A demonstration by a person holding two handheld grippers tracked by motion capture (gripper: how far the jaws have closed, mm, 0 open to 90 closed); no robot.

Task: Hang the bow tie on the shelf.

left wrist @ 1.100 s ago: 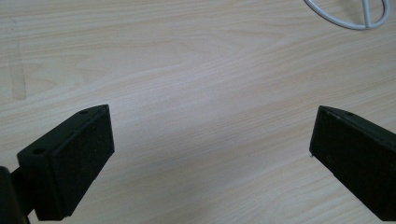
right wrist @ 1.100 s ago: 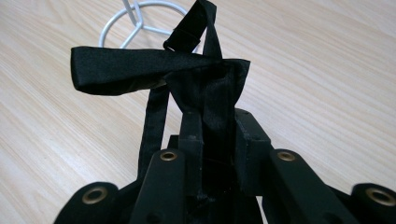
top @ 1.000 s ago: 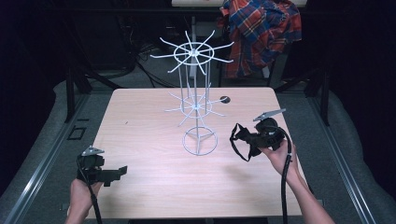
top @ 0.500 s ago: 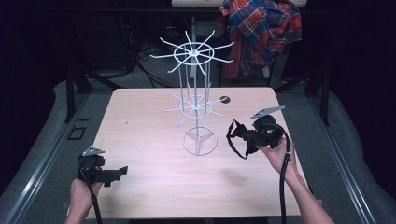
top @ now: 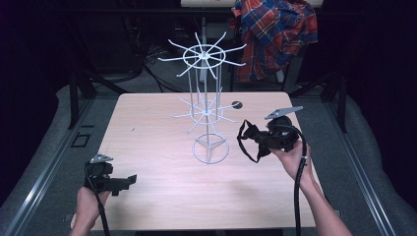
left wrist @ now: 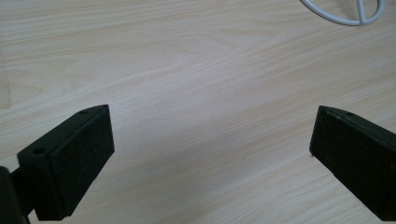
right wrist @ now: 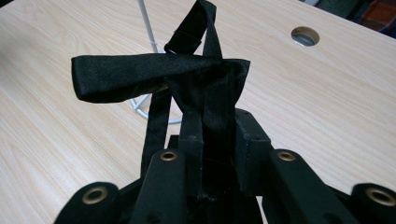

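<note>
Black satin makes up the bow tie (right wrist: pixel 187 79), and the right hand-held gripper (right wrist: pixel 219 126) has its jaws closed on the middle of it, near the knot. In the high view the bow tie (top: pixel 250 140) hangs in the air in front of this hand-held gripper (top: pixel 268 140), above the desk (top: pixel 147 128) and just to the right of the white wire rack (top: pixel 206 108). Its thin neck strap falls in a loop below the jaws, close to the round base of the rack but apart from it.

I judge that the bow tie is very light and soft. It will bend and swing with each move of the hand, and the smooth cloth may slip between the jaws if the grip is weak. The knot is the thickest part, so it is a good place to hold. The strap loop is the part that can go over 1 of the thin arms of the rack, and it should hang free for this. The rack looks light too, so a push against it could tip it.

At the near left corner of the desk, the left hand-held gripper (left wrist: pixel 210 140) has its 2 jaws spread wide over bare wood, with nothing between them.
</note>
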